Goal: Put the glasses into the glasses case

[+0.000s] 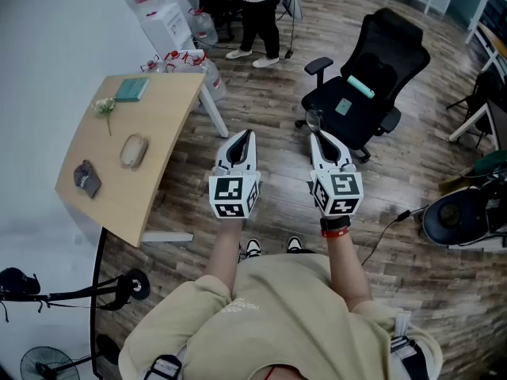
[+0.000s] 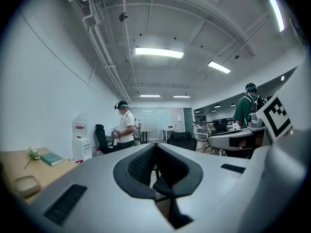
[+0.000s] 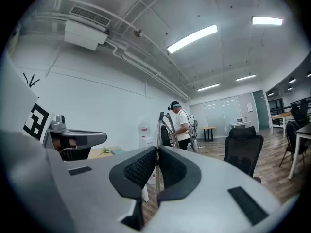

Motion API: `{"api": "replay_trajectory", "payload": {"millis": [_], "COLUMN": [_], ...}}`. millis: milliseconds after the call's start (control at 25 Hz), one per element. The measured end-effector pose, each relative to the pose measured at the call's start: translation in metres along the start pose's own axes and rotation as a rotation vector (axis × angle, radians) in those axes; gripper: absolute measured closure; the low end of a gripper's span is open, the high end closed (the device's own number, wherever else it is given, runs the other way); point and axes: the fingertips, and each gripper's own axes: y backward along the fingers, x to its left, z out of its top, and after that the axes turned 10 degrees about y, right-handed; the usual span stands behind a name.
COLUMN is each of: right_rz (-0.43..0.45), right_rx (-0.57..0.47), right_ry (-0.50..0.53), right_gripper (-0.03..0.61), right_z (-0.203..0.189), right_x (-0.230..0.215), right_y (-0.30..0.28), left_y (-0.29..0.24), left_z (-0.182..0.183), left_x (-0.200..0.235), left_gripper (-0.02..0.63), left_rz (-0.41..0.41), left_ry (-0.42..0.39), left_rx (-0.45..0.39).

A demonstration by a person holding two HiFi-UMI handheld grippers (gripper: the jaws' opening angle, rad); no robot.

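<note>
Two grippers were out front, level and side by side over the wood floor: the left gripper (image 1: pixel 250 135) and the right gripper (image 1: pixel 317 135). One pair of thin wire-framed glasses (image 1: pixel 314 119), and the right gripper had it.

On the light wooden table (image 1: pixel 158 133), well off to the left, sat four things. There was one beige oval glasses case (image 1: pixel 133 150), one teal book (image 1: pixel 131 90), one small sprig of flowers (image 1: pixel 105 108) and one dark flat item (image 1: pixel 87 178) too small to identify. One black office chair (image 1: pixel 372 85) stood ahead on the right. There were two bystanders. A person in a white top (image 1: pixel 257 14) stood at the back, and a person in green (image 2: pixel 248 108) showed only in the left gripper view.

From the head view only a rounded bit of lens poked past the right jaw tips; the rest of the glasses was hidden. In the right gripper view the frame (image 3: pixel 158 130) stood edge-on, just a thin upright wire. Whether the case lid was up or down could not be told. The person's head at the back was cut off by the frame edge.

The right gripper (image 3: pixel 156 152) was clamped nearly closed, pads pinching that wire frame. The left gripper (image 2: pixel 155 147) had its jaws together with nothing between them. The glasses were up in the air, well apart from the case (image 2: pixel 26 184) on the table.
</note>
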Motion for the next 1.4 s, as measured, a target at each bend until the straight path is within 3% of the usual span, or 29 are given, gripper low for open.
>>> {"api": "replay_trajectory", "payload": {"millis": [280, 600, 880, 1160, 1400], "right_rz": [0.008, 0.138, 0.284, 0.409, 0.542], "right_rx": [0.027, 0.05, 0.034, 0.044, 0.061], "right_ry": [-0.038, -0.063, -0.044, -0.041, -0.01], "right_gripper": [0.543, 0.541, 0.54, 0.54, 0.54], "right_z": [-0.023, -0.04, -0.029, -0.01, 0.006], "right_x": [-0.027, 0.0, 0.063, 0.145, 0.225], "right_y": [0.002, -0.035, -0.108, -0.206, -0.284], "left_y": [-0.012, -0.012, -0.017, -0.025, -0.013], "left_z": [-0.024, -0.048, -0.04, -0.017, -0.001], "left_x": [-0.022, 0.001, 0.082, 0.199, 0.305], "left_gripper": [0.593, 0.594, 0.594, 0.592, 0.594], "left_rz": [0.022, 0.096, 0.193, 0.279, 0.407], "left_ry": [0.018, 0.057, 0.083, 0.1, 0.136], "left_rx": [0.011, 0.04, -0.001, -0.024, -0.051]}}
